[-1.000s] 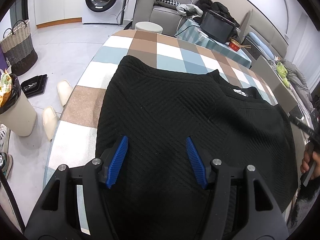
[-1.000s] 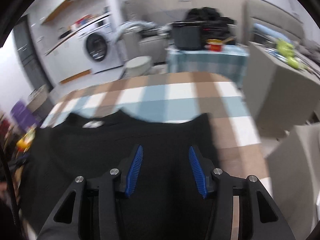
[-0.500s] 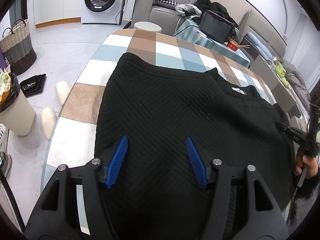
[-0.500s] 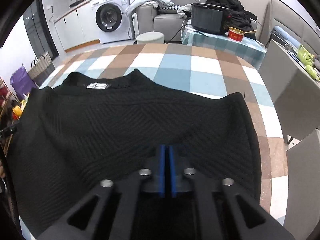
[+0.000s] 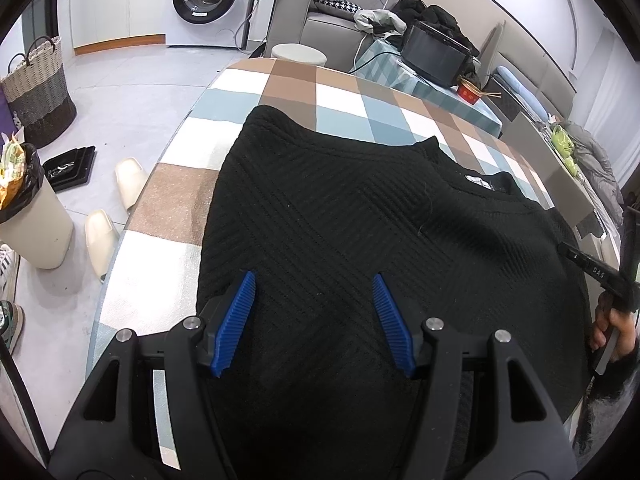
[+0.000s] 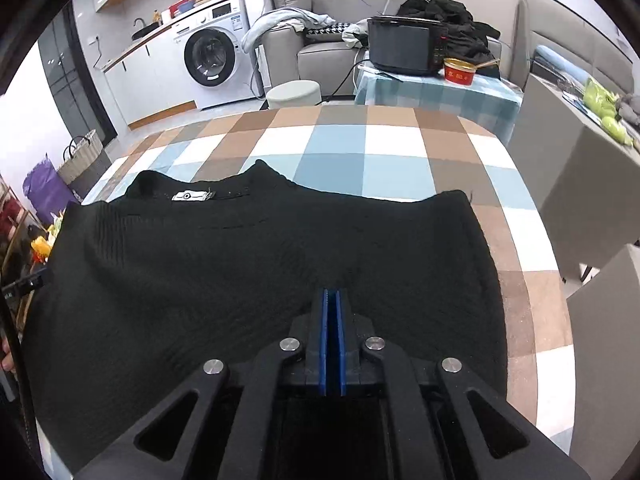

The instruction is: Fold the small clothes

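A black knitted sweater (image 5: 360, 232) lies spread flat on the checked tablecloth (image 5: 340, 100), its collar with a white label (image 5: 478, 181) toward the far right. My left gripper (image 5: 314, 284) is open, its blue fingers (image 5: 240, 304) over the sweater's near edge. In the right wrist view the sweater (image 6: 240, 264) fills the middle, label (image 6: 191, 196) at upper left. My right gripper (image 6: 331, 300) is shut at the sweater's near edge; the fabric puckers toward the tips, but whether cloth is between the pads is hidden.
The table edge drops at left to a floor with slippers (image 5: 130, 182), a bin (image 5: 28, 220) and a woven basket (image 5: 38, 92). A side table with a microwave (image 6: 404, 46) and a red bowl (image 6: 460, 71) stands beyond. A grey cabinet (image 6: 580, 184) is at right.
My right gripper went from open to shut at the sweater's near edge and its view steadied. My left gripper stayed open, with only a slight shift of view.
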`<state>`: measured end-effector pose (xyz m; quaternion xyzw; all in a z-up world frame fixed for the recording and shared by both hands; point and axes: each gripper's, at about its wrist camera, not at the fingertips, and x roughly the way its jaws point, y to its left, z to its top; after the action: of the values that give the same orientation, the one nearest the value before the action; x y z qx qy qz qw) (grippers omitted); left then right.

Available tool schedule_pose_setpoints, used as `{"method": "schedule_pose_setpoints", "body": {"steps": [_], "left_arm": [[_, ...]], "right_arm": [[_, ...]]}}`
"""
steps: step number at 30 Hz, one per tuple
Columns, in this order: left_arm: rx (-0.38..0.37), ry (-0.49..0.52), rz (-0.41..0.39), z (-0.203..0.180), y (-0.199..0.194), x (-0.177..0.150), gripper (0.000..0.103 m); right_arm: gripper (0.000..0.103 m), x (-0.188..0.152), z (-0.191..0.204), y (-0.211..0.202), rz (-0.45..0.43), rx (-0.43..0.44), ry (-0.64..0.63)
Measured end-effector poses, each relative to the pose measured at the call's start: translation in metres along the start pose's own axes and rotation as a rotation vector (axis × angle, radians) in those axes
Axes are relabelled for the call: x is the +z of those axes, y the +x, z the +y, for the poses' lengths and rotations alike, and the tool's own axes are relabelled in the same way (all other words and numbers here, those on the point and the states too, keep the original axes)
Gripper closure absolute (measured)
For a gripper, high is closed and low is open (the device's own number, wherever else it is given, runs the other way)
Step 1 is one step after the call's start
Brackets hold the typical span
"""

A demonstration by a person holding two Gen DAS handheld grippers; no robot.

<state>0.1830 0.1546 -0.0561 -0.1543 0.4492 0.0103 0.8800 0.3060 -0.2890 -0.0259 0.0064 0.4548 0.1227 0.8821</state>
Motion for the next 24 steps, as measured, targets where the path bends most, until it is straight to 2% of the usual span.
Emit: {"method": "schedule_pose_setpoints", "body": {"steps": [3, 4, 5, 7, 10, 12, 13, 14, 16, 19, 20, 22, 24], "left_arm": [[0.003, -0.005, -0.001, 0.0, -0.002, 0.001, 0.045], [0.004, -0.004, -0.002, -0.001, -0.002, 0.002, 0.045], [0.006, -0.001, -0.002, -0.002, -0.002, 0.002, 0.045], [0.003, 0.002, -0.003, -0.004, -0.003, 0.004, 0.045], [-0.009, 0.008, -0.006, -0.009, -0.005, 0.004, 0.045], [-0.012, 0.015, -0.005, -0.01, -0.006, 0.004, 0.044], [-0.009, 0.019, -0.005, -0.011, -0.006, 0.004, 0.045], [-0.005, 0.02, -0.004, -0.01, -0.007, 0.003, 0.045], [-0.006, 0.011, -0.001, -0.008, -0.007, 0.002, 0.045], [-0.004, 0.001, 0.002, -0.004, -0.007, 0.001, 0.045], [-0.003, 0.0, -0.001, -0.002, -0.008, 0.001, 0.045], [-0.004, -0.006, -0.005, 0.0, -0.009, 0.001, 0.045], [-0.002, -0.011, -0.007, 0.002, -0.01, 0.0, 0.045]], "right_arm": [[0.077, 0.007, -0.011, -0.009, -0.043, 0.02, 0.073], [0.066, 0.011, -0.013, -0.01, -0.054, 0.019, 0.085], [0.062, 0.015, -0.012, -0.009, -0.069, 0.023, 0.085], [0.057, 0.022, -0.006, -0.001, -0.061, 0.033, 0.069], [0.056, 0.03, 0.005, 0.021, -0.021, 0.053, 0.038], [0.056, 0.03, 0.013, 0.038, 0.016, 0.016, 0.002], [0.061, 0.029, 0.018, 0.043, 0.023, -0.021, -0.032], [0.084, 0.027, 0.022, 0.043, 0.004, -0.05, -0.061], [0.097, 0.025, 0.024, 0.043, 0.006, -0.05, -0.084], [0.1, 0.025, 0.017, 0.033, -0.039, -0.035, -0.064], [0.1, 0.025, 0.015, 0.022, -0.096, -0.025, -0.057], [0.1, 0.028, 0.011, 0.008, -0.15, -0.03, -0.035], [0.1, 0.031, 0.01, 0.004, -0.157, -0.025, -0.03]]}}
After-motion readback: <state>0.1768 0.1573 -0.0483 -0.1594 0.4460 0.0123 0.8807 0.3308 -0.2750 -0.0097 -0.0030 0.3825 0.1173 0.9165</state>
